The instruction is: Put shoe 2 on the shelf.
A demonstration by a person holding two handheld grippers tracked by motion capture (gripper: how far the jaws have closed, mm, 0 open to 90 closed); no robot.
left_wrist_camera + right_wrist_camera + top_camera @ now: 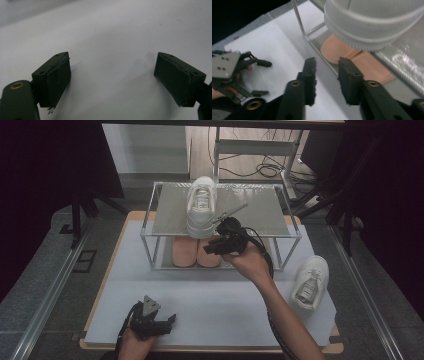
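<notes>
My left gripper (161, 322) idles wide open and empty near the table's (210, 295) front edge. On the rack's (292, 237) top shelf sits one sneaker (201, 206); my right gripper (327, 77), part-open, holds nothing, probably just released. The other sneaker (310, 281) waits at the right edge.

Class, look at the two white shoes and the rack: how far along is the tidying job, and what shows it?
Done: one white shoe stands on the rack's top shelf, above the pink slippers. In hand: nothing; the right gripper sits by that shoe's heel with jaws apart and empty, and the left gripper rests open over the mat. Left: the second white shoe lies on the mat beside the rack.
</notes>
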